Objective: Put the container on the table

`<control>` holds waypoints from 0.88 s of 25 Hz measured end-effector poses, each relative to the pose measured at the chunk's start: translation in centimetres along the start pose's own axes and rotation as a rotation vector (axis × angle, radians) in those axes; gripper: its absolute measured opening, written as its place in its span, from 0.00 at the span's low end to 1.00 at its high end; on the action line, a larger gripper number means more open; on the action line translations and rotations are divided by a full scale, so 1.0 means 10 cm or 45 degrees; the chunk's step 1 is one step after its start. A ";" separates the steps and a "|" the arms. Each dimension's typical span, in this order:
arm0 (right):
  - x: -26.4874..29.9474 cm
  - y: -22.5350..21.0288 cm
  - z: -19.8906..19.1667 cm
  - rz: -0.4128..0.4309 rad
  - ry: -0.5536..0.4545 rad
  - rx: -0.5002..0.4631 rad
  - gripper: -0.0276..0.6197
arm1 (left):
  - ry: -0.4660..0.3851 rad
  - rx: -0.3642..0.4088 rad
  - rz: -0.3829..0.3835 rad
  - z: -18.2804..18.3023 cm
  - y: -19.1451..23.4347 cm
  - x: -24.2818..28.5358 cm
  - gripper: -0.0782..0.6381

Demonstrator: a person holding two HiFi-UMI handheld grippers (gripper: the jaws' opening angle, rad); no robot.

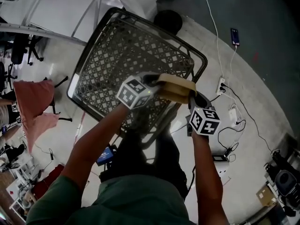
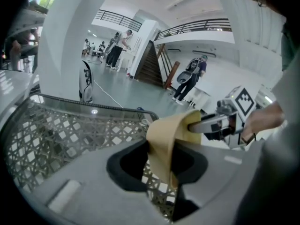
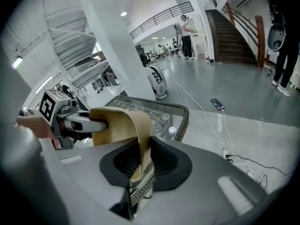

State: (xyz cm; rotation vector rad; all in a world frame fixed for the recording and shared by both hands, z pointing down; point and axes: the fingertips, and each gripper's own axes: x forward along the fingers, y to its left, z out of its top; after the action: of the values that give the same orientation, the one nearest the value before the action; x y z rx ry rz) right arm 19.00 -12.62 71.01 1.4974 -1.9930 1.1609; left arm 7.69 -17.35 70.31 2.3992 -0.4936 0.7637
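You had the container pinched from both ends. Your left hand-held gripper was clamped on the thin tan wall at one end. Your right hand-held gripper was clamped the same way on the opposite wall. In each gripper view the wall stood edge-on between that gripper's jaws, with the pads pressed against it.

The container's long axis ran straight from one hand-held gripper to the other. In the head view that line went from upper left to lower right, roughly along the near edge of the counter.

The container hung in the air by the counter's near right corner, not resting on it as far as the views showed. The woven, glass-topped surface lay below it and stretched away ahead and to your left.

Your left hand-held gripper sat over the lattice top. Your right one looked to be at or just outside the rim, so the left end was the one nearer to a landing spot.

I judged that going straight down risked setting the right end on or past the rim. The load wanted carrying a little forward and leftward over the glass as it went down. How much height remained could not be told.
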 end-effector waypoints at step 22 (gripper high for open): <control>0.52 -0.16 -0.23 -0.020 0.123 -0.033 0.12 | 0.109 -0.029 0.030 -0.42 0.37 0.35 0.27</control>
State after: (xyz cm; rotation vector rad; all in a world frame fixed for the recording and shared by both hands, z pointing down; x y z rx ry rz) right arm 18.26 -14.01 76.72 1.4144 -1.9222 1.1735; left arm 6.84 -18.21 76.77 2.3325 -0.4938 0.8631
